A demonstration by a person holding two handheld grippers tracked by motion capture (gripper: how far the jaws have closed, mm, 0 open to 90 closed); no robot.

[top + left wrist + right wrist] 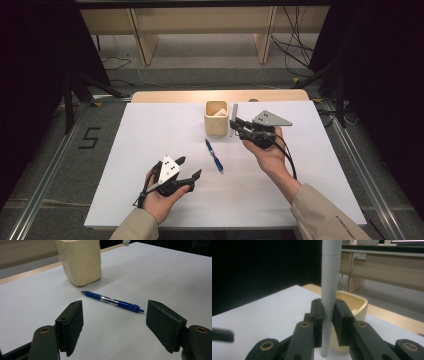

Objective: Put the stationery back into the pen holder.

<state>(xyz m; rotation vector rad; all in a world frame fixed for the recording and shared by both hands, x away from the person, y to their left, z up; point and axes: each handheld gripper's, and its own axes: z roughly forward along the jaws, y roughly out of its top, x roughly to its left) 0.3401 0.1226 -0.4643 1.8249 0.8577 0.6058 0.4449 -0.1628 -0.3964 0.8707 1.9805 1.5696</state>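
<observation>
White table [150, 140], upright pen [329, 290] between right gripper [327, 315] jaws

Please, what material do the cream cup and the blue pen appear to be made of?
Cream cup: probably matte plastic; its corners are rounded and moulded, with no shine, though ceramic is possible. Blue pen: glossy plastic barrel with what looks like a metal band at the middle and a metal tip.

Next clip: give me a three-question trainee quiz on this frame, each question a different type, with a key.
1. True or false: the right tongs are shut on the white pen.
2. Where does the blue pen lie? A) in the cup B) on the table C) in the left tongs
3. Fill in: the left tongs are ____.

Key: 1 true. 2 B; it lies flat near the cup on the table. 3 open.
</observation>
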